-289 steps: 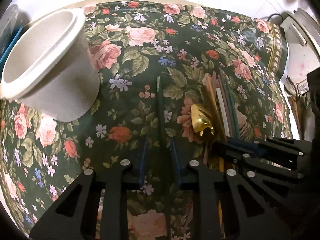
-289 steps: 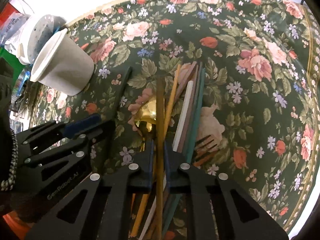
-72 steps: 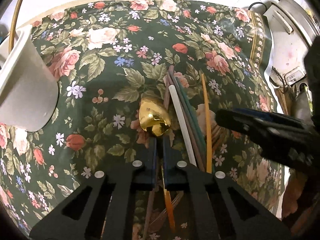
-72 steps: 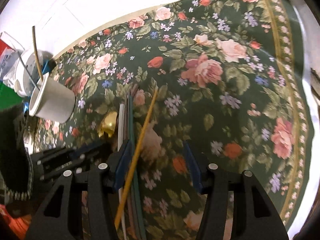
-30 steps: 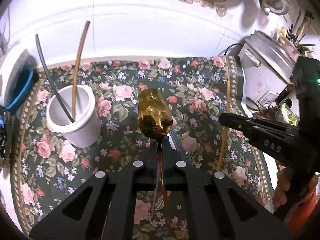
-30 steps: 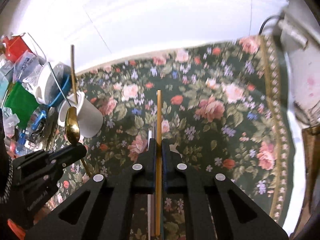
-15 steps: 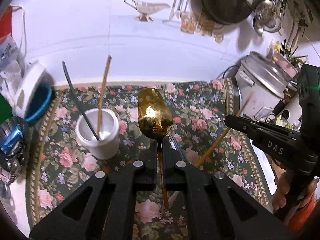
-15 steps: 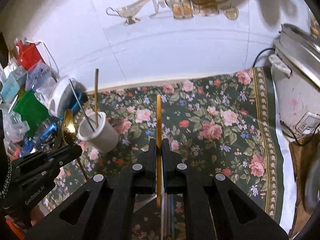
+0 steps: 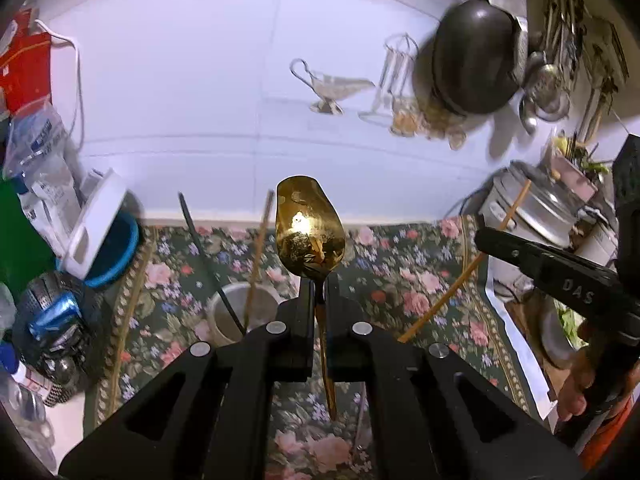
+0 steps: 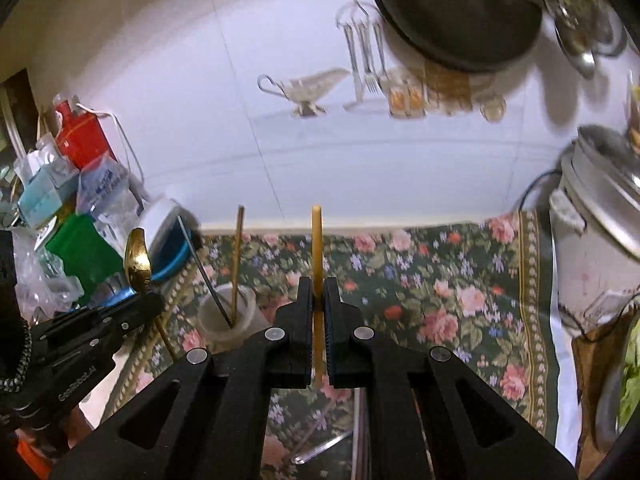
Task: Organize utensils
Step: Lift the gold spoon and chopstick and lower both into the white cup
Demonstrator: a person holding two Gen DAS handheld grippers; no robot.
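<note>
left gripper (image 9: 318, 286) hides gold spoon (image 9: 310, 228) handle; chopstick (image 10: 317, 248) likewise.

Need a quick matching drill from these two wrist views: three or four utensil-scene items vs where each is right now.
Items:
1. gold spoon
2. yellow chopstick
3. black stick
4. white cup

Places:
A. standing in the cup
B. on the floral cloth
C. clamped in the left tool
D. clamped in the right tool

Pairs: 1-C, 2-D, 3-A, 4-B

We saw a rice cooker (image 10: 600, 216), a dark pan (image 9: 476, 64) on the wall, and a red bag (image 10: 82, 136).
</note>
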